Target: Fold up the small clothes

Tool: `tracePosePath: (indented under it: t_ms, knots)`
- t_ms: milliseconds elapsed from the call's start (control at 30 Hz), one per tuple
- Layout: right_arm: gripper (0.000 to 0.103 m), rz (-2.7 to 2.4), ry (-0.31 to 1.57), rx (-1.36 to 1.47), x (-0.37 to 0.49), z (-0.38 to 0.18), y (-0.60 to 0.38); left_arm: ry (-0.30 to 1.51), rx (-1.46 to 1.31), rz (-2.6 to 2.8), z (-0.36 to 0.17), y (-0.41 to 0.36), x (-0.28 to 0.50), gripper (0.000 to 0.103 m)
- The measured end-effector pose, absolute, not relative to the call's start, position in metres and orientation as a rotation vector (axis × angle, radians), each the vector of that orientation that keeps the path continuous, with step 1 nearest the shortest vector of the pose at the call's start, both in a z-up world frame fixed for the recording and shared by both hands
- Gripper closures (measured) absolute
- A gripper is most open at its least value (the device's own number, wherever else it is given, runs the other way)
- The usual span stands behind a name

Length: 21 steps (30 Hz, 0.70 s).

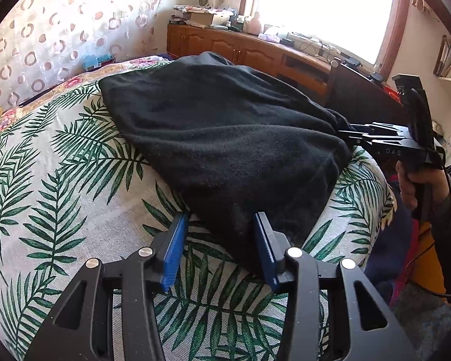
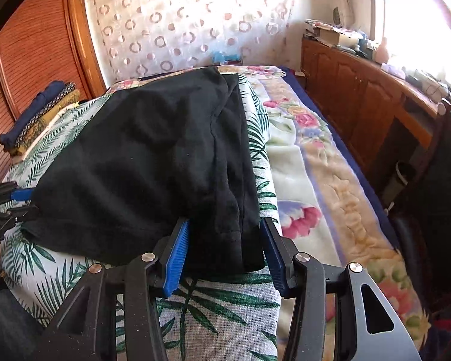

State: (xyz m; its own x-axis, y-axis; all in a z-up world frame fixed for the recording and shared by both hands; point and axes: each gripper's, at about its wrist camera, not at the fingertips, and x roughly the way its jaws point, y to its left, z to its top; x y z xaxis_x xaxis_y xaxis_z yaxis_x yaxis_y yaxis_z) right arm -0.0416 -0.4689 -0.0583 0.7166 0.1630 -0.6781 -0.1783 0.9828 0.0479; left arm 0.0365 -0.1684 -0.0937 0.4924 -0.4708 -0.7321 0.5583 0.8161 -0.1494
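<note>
Left wrist view: a black garment [image 1: 225,138] lies folded over on a bed, on a cloth with green palm leaves [image 1: 60,180]. The left hand-held gripper [image 1: 221,225] sits at the near corner of the garment. Its two blue pads stand partly apart. One pad [image 1: 263,240] lies against the corner of the garment, and the other pad [image 1: 177,240] is over the leaf cloth just beside it. They do not squeeze the cloth. Off to the right, a hand [image 1: 418,186] holds the right hand-held gripper [image 1: 354,135], and its tip touches the far corner of the garment.

In the right wrist view, the right hand-held gripper [image 2: 225,231] is at the other near corner of the black garment [image 2: 141,162]. Its pads are partly apart too, with the hem of the garment between them. The garment is not pinched. The pads stand at its two sides. A flowery blanket [image 2: 315,162] lies to the right of the leaf cloth. A small pile of folded clothes [image 2: 42,114] sits at the far left of the bed, well apart from the black garment. A wooden cabinet [image 2: 360,96] stands by the bright window.
</note>
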Motion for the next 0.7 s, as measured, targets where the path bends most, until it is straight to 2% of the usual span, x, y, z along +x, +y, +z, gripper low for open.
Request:
tracePosePath:
  t_ms: [67, 100, 133, 167, 267, 333, 433, 700]
  knots:
    - [0.056, 0.199, 0.754, -0.048, -0.042, -0.058, -0.467, 0.848, 0.121, -0.622, -0.093, -0.169, 0.036, 0.058]
    - [0.057, 0.204, 0.758, -0.063, -0.039, -0.06, -0.465, 0.844, 0.121, -0.623, -0.093, -0.169, 0.035, 0.065]
    - [0.066, 0.225, 0.763, -0.069, -0.038, -0.059, -0.465, 0.845, 0.12, -0.63, -0.094, -0.17, 0.035, 0.075]
    - [0.076, 0.249, 0.77, -0.063, -0.036, -0.058, -0.464, 0.845, 0.122, -0.638, -0.094, -0.171, 0.036, 0.076]
    - [0.093, 0.3, 0.781, -0.068, -0.033, -0.058, -0.46, 0.84, 0.141, -0.647, -0.093, -0.174, 0.034, 0.081]
    - [0.095, 0.309, 0.78, -0.055, -0.031, -0.057, -0.461, 0.838, 0.132, -0.655, -0.091, -0.172, 0.034, 0.088]
    - [0.096, 0.342, 0.715, 0.01, -0.034, -0.047, -0.468, 0.812, 0.065, -0.676, -0.08, -0.163, 0.038, 0.093]
    - [0.096, 0.391, 0.504, 0.096, -0.012, 0.017, -0.475, 0.669, -0.05, -0.623, -0.02, -0.141, 0.07, 0.094]
